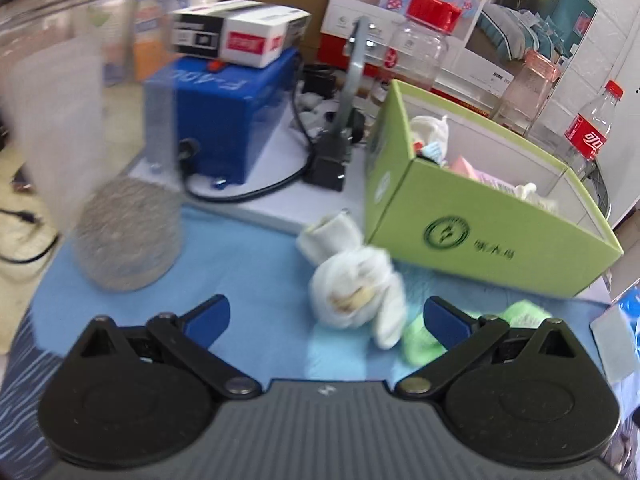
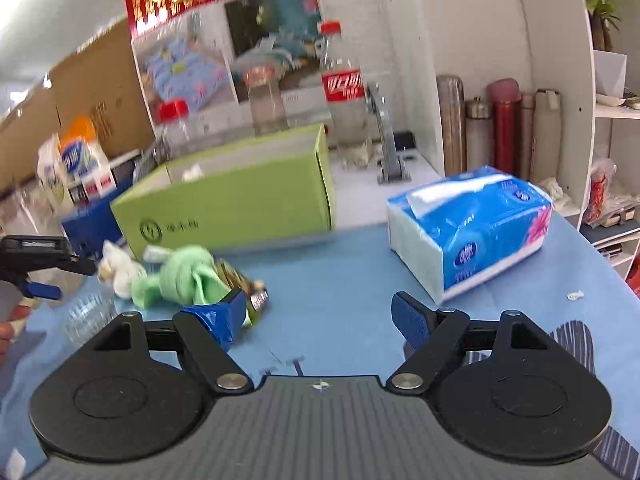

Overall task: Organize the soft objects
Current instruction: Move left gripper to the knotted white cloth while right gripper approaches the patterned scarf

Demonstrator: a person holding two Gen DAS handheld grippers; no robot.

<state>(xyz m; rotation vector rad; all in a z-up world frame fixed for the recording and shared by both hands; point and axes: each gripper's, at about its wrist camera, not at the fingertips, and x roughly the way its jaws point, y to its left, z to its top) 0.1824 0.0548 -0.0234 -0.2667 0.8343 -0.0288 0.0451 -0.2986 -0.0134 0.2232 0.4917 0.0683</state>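
Left wrist view: the left gripper [image 1: 326, 318] hangs over a blue cloth [image 1: 248, 264] with its jaws spread wide. Nothing sits between the blue pads [image 1: 208, 316]. A white sock bundle [image 1: 356, 292] lies on the cloth just ahead of the jaws, apart from both pads. A green sock [image 1: 424, 340] lies partly behind the right-hand pad, touching the white bundle's lower edge as far as the blur allows. A green box [image 1: 492, 216] stands open-topped just beyond the socks, near corner toward the camera. Inside it lie several soft items [image 1: 432, 132], white, blue and pink; their exact kind cannot be told. A blue case [image 1: 224, 120] with a black cable stands left of the box, with small cartons [image 1: 240, 36] stacked on it. A clear jar [image 1: 72, 120], heavily blurred, fills the left foreground. Bottles with red caps [image 1: 432, 40] stand behind the box.

Right wrist view: the right gripper [image 2: 320, 316] is held over the same cloth [image 2: 344, 280], jaws about two-thirds open and empty. The green sock [image 2: 180, 276] lies ahead of the left-hand pad, against a small foil-wrapped object [image 2: 240, 280] that cannot be identified. The white bundle [image 2: 120, 272] lies just left of the green sock, in front of the box [image 2: 240, 200]. The left gripper [image 2: 44, 272] enters at the left edge, near the white bundle. A tissue pack [image 2: 476, 224] rests on the cloth to the right, well apart from the socks. Flasks [image 2: 504, 128] stand against the back wall.
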